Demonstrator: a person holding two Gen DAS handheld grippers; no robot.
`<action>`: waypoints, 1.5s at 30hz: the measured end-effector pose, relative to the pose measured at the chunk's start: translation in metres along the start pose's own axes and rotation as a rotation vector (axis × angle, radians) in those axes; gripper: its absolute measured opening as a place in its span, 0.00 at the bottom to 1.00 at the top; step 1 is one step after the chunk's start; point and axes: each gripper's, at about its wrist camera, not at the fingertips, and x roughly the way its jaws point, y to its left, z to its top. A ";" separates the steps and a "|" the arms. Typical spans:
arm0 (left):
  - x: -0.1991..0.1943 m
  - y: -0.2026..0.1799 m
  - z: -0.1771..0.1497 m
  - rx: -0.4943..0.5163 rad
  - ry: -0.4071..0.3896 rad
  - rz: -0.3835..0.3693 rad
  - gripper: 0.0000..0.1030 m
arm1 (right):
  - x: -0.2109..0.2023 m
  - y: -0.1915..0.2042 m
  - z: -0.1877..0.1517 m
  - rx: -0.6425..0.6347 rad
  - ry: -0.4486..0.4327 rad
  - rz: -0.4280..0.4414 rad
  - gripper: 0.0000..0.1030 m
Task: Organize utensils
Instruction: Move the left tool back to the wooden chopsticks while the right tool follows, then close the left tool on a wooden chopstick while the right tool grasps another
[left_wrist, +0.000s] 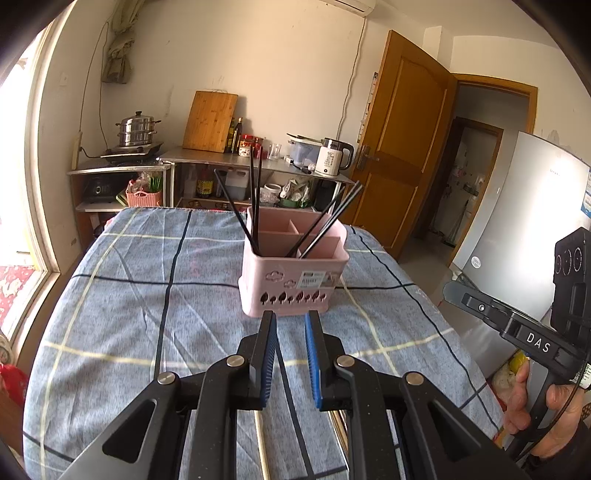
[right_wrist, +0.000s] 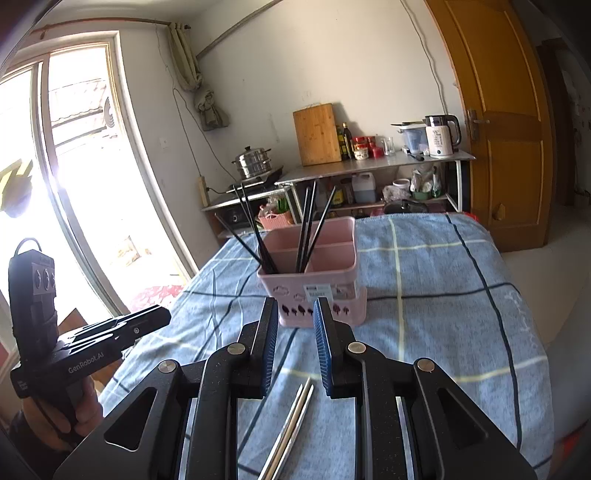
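Pink caddy sits mid-worktop on the blue plaid cloth, w/ black chopsticks standing in its compartments, leaning out left & right. Left gripper hovers just short of the caddy, jaws narrow, nothing btwn them. Right gripper likewise: jaws slightly apart, empty. Pair of silver chopsticks lies flat on the cloth under the right gripper.

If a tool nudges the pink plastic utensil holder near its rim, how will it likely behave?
The pink plastic utensil holder looks thin-walled and mostly empty, so probably light and easy to shove. It stands tall on soft blue checked cloth, so a high push may tip it. The leaning black chopsticks would likely rattle or shift.
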 end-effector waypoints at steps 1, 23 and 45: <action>-0.002 0.000 -0.004 0.003 0.002 0.003 0.15 | -0.001 0.000 -0.004 -0.002 0.007 -0.001 0.20; 0.023 0.016 -0.051 -0.025 0.119 0.026 0.15 | 0.029 -0.001 -0.057 0.018 0.164 -0.019 0.20; 0.104 0.040 -0.087 -0.037 0.319 0.066 0.15 | 0.100 -0.003 -0.087 0.032 0.357 -0.052 0.20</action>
